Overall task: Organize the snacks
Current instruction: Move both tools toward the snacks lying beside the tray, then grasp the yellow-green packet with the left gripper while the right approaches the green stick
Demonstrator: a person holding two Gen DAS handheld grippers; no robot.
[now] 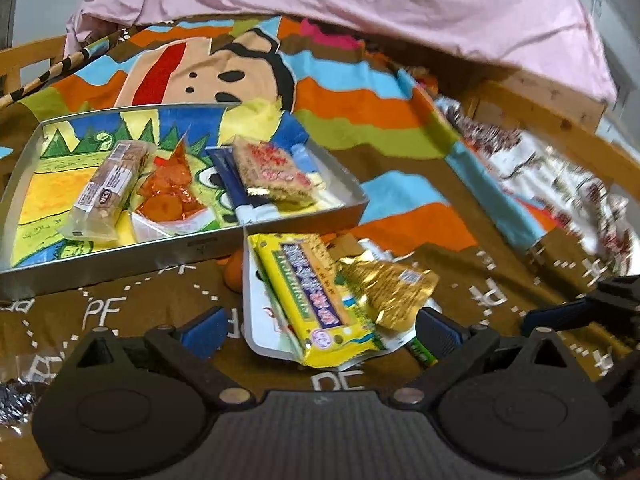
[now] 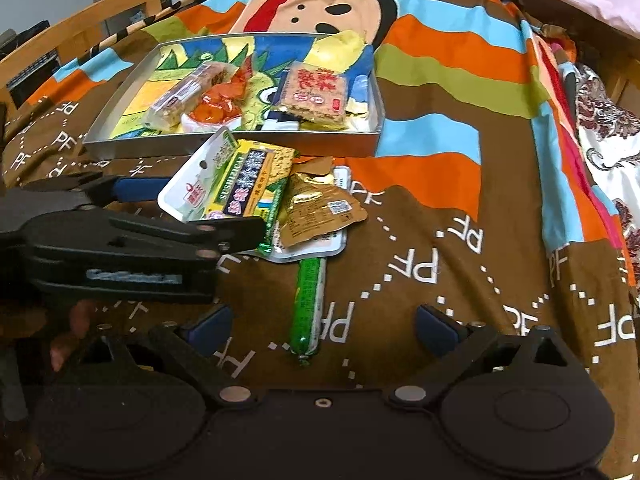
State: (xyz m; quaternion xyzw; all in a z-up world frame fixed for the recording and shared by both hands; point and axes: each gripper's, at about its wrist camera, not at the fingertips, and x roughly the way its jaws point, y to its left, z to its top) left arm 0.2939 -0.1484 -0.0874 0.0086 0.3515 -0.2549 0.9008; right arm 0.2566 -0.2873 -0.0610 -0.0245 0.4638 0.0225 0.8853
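The loose pile just outside the metal tray's [image 2: 236, 146] near wall should be cleared from the top down, I judged, so the yellow biscuit pack [image 1: 320, 300], lying across a white packet beside the gold pouch [image 2: 320, 208], was the one to pinch by its long sides and lift over into the tray on the bed. The left hand-held gripper [image 1: 320, 332] hung low with spread jaws straddling that pack. The right hand-held gripper [image 2: 324, 324] was spread and empty around the green sausage stick [image 2: 308, 304].

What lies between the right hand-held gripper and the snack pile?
Only the green sausage stick, lying on the blanket ahead of the right hand-held gripper, its far end under the pile. The right wrist view shows this.
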